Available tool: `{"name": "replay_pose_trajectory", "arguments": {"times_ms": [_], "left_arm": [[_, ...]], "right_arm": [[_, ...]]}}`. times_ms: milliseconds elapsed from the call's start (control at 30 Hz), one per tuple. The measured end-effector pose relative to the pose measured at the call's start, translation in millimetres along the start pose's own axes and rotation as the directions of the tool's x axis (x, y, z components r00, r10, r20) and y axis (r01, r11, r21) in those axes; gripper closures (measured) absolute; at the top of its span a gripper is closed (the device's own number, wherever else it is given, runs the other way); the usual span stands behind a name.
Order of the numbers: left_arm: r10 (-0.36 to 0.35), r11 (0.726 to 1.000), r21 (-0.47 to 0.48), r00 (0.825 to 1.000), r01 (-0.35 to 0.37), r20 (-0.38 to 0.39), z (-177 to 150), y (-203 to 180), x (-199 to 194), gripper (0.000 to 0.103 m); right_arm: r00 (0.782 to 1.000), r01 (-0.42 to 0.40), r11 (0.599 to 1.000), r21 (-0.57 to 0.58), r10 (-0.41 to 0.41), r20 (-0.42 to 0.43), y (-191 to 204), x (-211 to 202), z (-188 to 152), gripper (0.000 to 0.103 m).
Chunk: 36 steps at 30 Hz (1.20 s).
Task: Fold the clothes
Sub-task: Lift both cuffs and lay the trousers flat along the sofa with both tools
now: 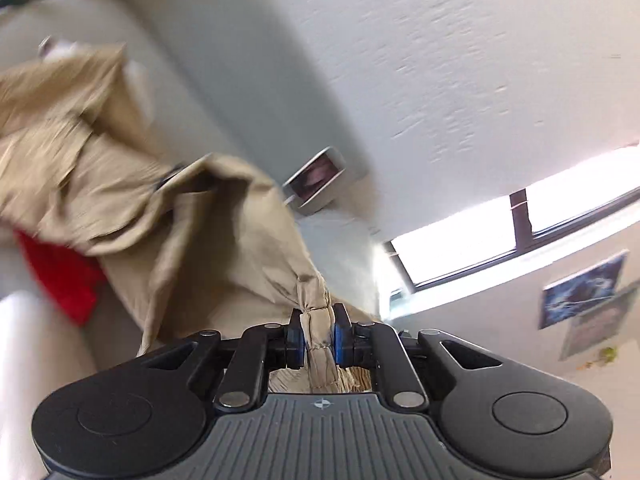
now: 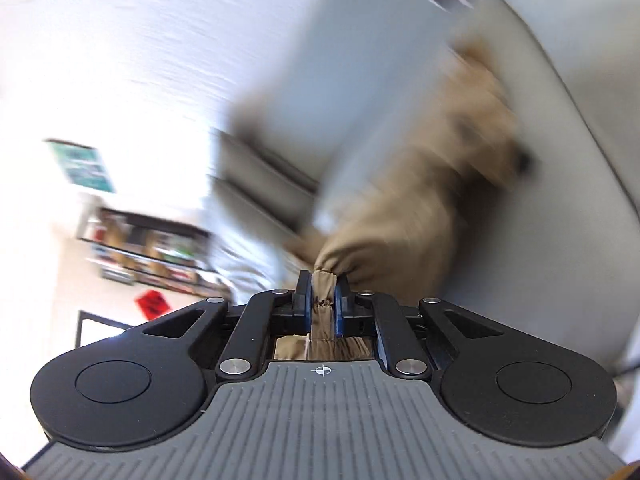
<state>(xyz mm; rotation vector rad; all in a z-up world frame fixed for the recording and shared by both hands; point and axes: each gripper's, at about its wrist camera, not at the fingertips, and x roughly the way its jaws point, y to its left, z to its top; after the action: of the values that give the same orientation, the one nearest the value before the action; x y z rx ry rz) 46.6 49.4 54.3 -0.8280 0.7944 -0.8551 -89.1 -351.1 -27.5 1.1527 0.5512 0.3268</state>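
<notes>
Folding looks barely begun: left gripper and right gripper each pinch a bunched edge of the tan garment, held aloft and hanging crumpled above the pale couch, no crease yet visible.

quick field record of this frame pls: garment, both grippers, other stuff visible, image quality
garment: tan clothing item, bunched and creased, not folded
left gripper: shut on a gathered tan edge
right gripper: shut on another gathered tan edge
surface: pale grey sofa behind the cloth
other cloth: red item partly under the tan fabric
background: window, posters, shelf
image quality: right wrist view heavily blurred; garment type cannot be told
</notes>
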Motion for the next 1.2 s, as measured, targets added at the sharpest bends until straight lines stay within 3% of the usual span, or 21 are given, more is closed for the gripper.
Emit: {"name": "replay_pose_trajectory", "arguments": {"times_ms": [33, 67, 133, 200, 300, 367, 400, 467, 500, 600, 700, 733, 800, 900, 1000, 1067, 1133, 1167, 1200], "left_arm": [[-0.072, 0.997, 0.042, 0.995, 0.069, 0.075, 10, -24, -14, 0.092], [-0.147, 0.987, 0.090, 0.978, 0.135, 0.146, 20, -49, -29, 0.092], [-0.286, 0.954, 0.163, 0.922, 0.250, 0.261, 25, -83, -59, 0.093], [-0.399, 0.911, 0.247, 0.858, 0.331, 0.324, 22, -114, -86, 0.093], [-0.474, 0.864, 0.372, 0.797, 0.339, 0.374, 13, -154, -111, 0.093], [-0.502, 0.841, 0.431, 0.767, 0.326, 0.400, 9, -175, -119, 0.093], [-0.503, 0.839, 0.441, 0.764, 0.319, 0.404, 10, -180, -118, 0.092], [-0.497, 0.839, 0.452, 0.766, 0.304, 0.407, 13, -189, -114, 0.092], [-0.481, 0.847, 0.444, 0.779, 0.293, 0.403, 15, -192, -107, 0.092], [-0.374, 0.890, 0.401, 0.852, 0.218, 0.366, 35, -187, -70, 0.092], [-0.217, 0.941, 0.316, 0.934, 0.123, 0.283, 65, -162, 1, 0.092], [-0.178, 0.952, 0.289, 0.951, 0.101, 0.252, 75, -149, 25, 0.092], [-0.117, 0.970, 0.235, 0.970, 0.065, 0.214, 97, -125, 69, 0.093], [-0.114, 0.961, 0.271, 0.962, 0.044, 0.248, 121, -129, 93, 0.093], [-0.271, 0.887, 0.448, 0.911, 0.112, 0.310, 123, -173, 65, 0.093], [-0.351, 0.829, 0.543, 0.881, 0.135, 0.318, 111, -193, 40, 0.092], [-0.383, 0.798, 0.583, 0.876, 0.155, 0.292, 94, -191, 22, 0.091], [-0.382, 0.794, 0.584, 0.885, 0.168, 0.265, 84, -183, 17, 0.091], [-0.354, 0.803, 0.573, 0.905, 0.164, 0.236, 73, -169, 17, 0.091]], "right_arm": [[0.997, -0.045, 0.997, -0.059, 0.048, 0.054, 30, -14, 10, 0.092], [0.989, -0.086, 0.989, -0.119, 0.099, 0.107, 59, -30, 17, 0.093], [0.951, -0.166, 0.954, -0.249, 0.221, 0.214, 116, -66, 24, 0.092], [0.891, -0.222, 0.898, -0.379, 0.345, 0.296, 164, -102, 20, 0.092], [0.805, -0.238, 0.797, -0.555, 0.481, 0.346, 224, -146, -1, 0.092], [0.771, -0.159, 0.733, -0.661, 0.510, 0.381, 261, -166, -18, 0.092], [0.764, -0.118, 0.716, -0.688, 0.509, 0.398, 276, -173, -23, 0.092], [0.765, -0.057, 0.708, -0.703, 0.484, 0.425, 297, -180, -25, 0.092], [0.771, -0.034, 0.715, -0.699, 0.464, 0.436, 305, -181, -22, 0.092], [0.804, 0.033, 0.763, -0.645, 0.363, 0.471, 311, -169, 2, 0.092], [0.839, 0.148, 0.817, -0.557, 0.194, 0.508, 292, -132, 50, 0.092], [0.850, 0.184, 0.833, -0.522, 0.132, 0.510, 281, -114, 70, 0.092], [0.860, 0.248, 0.856, -0.454, 0.022, 0.511, 257, -71, 112, 0.092], [0.840, 0.307, 0.864, -0.399, -0.049, 0.540, 236, -31, 162, 0.092], [0.821, 0.287, 0.833, -0.472, 0.039, 0.569, 261, -34, 178, 0.092], [0.799, 0.294, 0.777, -0.557, 0.120, 0.589, 282, -57, 163, 0.092], [0.779, 0.308, 0.711, -0.633, 0.193, 0.596, 300, -87, 140, 0.092], [0.780, 0.305, 0.698, -0.648, 0.208, 0.591, 302, -101, 124, 0.092], [0.786, 0.298, 0.698, -0.651, 0.207, 0.582, 295, -108, 115, 0.092]]}}
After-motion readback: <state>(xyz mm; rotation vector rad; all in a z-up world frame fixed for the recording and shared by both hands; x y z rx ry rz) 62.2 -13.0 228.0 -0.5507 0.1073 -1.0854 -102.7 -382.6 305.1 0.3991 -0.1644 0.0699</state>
